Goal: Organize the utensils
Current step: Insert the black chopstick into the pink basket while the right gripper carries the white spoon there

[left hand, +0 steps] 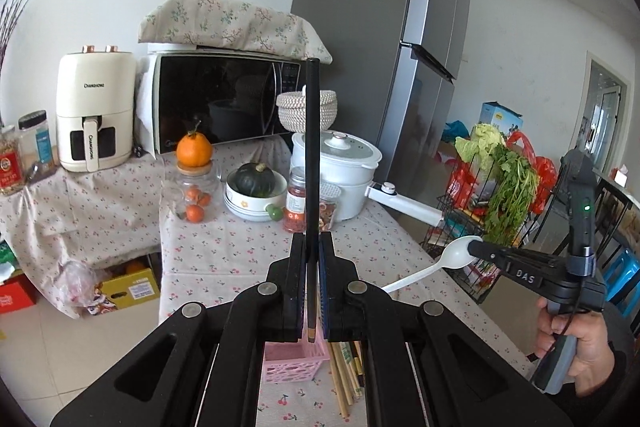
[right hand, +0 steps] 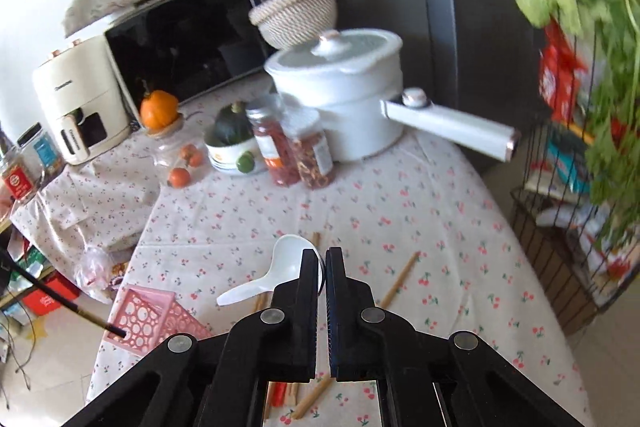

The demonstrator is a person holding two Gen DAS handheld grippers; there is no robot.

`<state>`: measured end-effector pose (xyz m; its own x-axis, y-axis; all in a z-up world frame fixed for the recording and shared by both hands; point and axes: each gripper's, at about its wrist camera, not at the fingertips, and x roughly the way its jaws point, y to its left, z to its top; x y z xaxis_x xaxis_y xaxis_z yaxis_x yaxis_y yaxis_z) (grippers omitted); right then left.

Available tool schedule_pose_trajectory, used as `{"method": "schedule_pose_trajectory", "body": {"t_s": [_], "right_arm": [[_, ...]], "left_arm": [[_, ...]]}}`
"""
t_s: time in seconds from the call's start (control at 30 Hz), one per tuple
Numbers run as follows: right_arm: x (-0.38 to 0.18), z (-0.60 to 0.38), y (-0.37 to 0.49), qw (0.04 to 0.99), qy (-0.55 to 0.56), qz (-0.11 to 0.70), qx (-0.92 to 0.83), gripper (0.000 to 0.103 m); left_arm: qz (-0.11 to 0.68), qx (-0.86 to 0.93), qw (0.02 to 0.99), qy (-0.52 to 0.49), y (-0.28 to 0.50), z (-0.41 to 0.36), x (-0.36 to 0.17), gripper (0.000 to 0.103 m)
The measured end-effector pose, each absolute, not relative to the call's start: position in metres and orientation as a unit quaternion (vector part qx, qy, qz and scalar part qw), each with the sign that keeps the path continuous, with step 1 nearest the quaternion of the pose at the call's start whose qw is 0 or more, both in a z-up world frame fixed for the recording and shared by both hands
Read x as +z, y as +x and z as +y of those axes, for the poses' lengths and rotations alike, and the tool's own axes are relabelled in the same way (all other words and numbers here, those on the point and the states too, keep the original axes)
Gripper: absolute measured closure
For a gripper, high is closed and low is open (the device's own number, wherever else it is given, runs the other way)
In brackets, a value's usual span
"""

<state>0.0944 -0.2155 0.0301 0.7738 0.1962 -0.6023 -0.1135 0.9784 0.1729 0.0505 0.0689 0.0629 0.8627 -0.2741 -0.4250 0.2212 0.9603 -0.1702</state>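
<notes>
The left hand-held gripper is pressed together on a long black chopstick, which stands nearly upright between the pads and projects well above the fingertips. The chopstick's lower end sits just above a pink perforated plastic basket on the table, which is covered in a white cloth with a cherry print. Several light wooden chopsticks lie on the cloth just beside the basket.

The right hand-held gripper pinches the rim of the bowl of a white plastic soup spoon. In the left wrist view the spoon is raised off the table, its handle sloping down and away from the gripper. A person's hand grips the handle of that tool.

In the right wrist view, more wooden chopsticks lie scattered on the cloth, apart from the basket.

At the far end of the table stand a white lidded pot with a long handle, two jars with red contents, and a bowl holding a dark green squash.
</notes>
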Motion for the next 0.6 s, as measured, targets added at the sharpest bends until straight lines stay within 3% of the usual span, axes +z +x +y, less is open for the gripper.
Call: {"method": "schedule_pose_trajectory", "body": {"t_s": [0.23,0.6], "right_arm": [[0.064,-0.154,0.077,0.952,-0.033,0.262,0.156,0.101],[0.013,-0.068,0.104,0.902,-0.187,0.335,0.199,0.1]], "left_arm": [[0.273,-0.12,0.955,-0.009,0.083,0.065,0.039,0.097],[0.368,-0.13,0.921,-0.002,0.133,0.068,-0.006,0.097]]}}
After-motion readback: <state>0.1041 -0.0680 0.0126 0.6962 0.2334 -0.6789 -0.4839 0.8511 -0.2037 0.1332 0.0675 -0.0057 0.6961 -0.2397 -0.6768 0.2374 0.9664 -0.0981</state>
